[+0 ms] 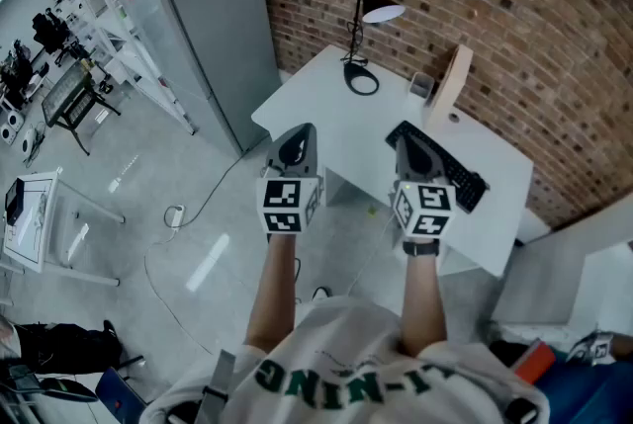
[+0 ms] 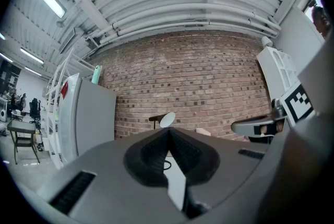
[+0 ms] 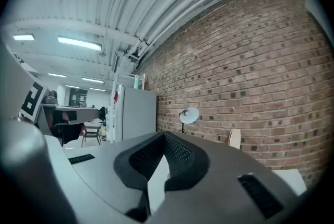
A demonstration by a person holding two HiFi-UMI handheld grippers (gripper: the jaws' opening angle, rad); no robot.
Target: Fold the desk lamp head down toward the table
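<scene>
A black desk lamp [image 1: 358,29] stands at the far end of the white table [image 1: 326,106], by the brick wall. Its round white head [image 1: 384,14] is raised on the arm above a ring base [image 1: 362,79]. The lamp head [image 2: 167,119] shows just over the left gripper's tips, and small [image 3: 189,115] in the right gripper view. My left gripper [image 1: 300,137] hovers over the table's near edge, shut and holding nothing. My right gripper [image 1: 407,147] is beside it, also shut and holding nothing. Both are well short of the lamp.
A black keyboard [image 1: 442,167] lies just right of the right gripper. A wooden board [image 1: 451,81] leans on the brick wall [image 1: 514,7], with a small container [image 1: 422,86] beside it. A tall grey cabinet [image 1: 213,17] stands left of the table. A cable [image 1: 188,214] trails on the floor.
</scene>
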